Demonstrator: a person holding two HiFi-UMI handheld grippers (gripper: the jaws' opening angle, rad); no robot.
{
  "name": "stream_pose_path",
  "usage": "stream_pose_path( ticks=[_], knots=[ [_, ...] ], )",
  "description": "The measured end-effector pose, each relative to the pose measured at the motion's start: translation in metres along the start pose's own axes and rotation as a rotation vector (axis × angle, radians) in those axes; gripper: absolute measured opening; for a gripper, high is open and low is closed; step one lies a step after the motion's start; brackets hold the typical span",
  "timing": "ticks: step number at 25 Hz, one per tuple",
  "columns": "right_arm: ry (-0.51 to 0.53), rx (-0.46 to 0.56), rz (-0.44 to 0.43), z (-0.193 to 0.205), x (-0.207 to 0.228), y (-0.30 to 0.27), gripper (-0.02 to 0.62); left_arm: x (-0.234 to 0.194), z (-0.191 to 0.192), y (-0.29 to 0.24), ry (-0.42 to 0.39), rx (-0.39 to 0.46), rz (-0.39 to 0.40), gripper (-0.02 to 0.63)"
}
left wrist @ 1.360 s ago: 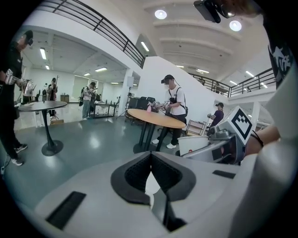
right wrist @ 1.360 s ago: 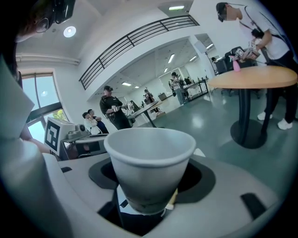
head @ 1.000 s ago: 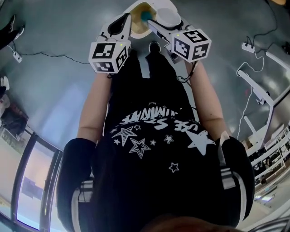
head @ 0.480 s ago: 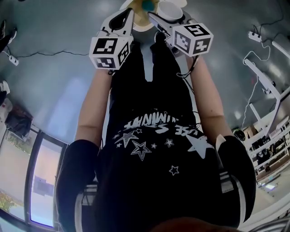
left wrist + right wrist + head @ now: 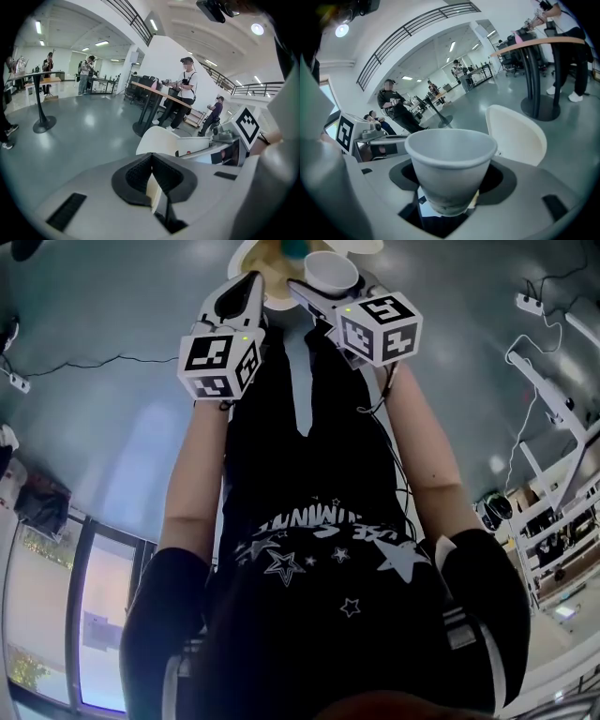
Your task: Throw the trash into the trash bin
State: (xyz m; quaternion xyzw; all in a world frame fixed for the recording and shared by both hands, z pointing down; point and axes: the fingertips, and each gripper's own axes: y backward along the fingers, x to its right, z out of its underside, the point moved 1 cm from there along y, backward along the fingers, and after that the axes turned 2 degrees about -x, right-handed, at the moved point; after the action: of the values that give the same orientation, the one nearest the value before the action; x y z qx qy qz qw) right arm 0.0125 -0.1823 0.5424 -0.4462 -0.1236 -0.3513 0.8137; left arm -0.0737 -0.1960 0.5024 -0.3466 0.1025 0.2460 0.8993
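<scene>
My right gripper (image 5: pixel 447 199) is shut on a white paper cup (image 5: pixel 450 161), held upright by its lower part; in the head view the cup (image 5: pixel 331 271) is at the top, next to my right gripper (image 5: pixel 314 289). My left gripper (image 5: pixel 152 180) is shut on a thin cream paper scrap (image 5: pixel 153 194); in the head view the left gripper (image 5: pixel 251 282) is just left of the right one. The white trash bin (image 5: pixel 246 253) lies under both, cut by the top edge, with a teal thing (image 5: pixel 297 247) inside. Its white curved lid (image 5: pixel 159 139) (image 5: pixel 518 136) rises just ahead of both grippers.
A grey polished floor spreads all round. A tall round table (image 5: pixel 536 70) and a second pedestal table (image 5: pixel 40 98) stand ahead, with several people near them. Cables and a power strip (image 5: pixel 530 304) lie at the right beside a white frame (image 5: pixel 553 399).
Both grippers have sunk towards the bin, each keeping its hold. In the head view the bin has slid up to the top edge and the cup shows more fully.
</scene>
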Motion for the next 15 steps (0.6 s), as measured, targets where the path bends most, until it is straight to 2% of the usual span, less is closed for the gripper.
stream_pose_path(
  ticks=[15],
  knots=[
    [-0.037, -0.078, 0.011, 0.047, 0.039, -0.049, 0.31, -0.029, 0.061, -0.05, 0.049, -0.076, -0.017, 0.011]
  ],
)
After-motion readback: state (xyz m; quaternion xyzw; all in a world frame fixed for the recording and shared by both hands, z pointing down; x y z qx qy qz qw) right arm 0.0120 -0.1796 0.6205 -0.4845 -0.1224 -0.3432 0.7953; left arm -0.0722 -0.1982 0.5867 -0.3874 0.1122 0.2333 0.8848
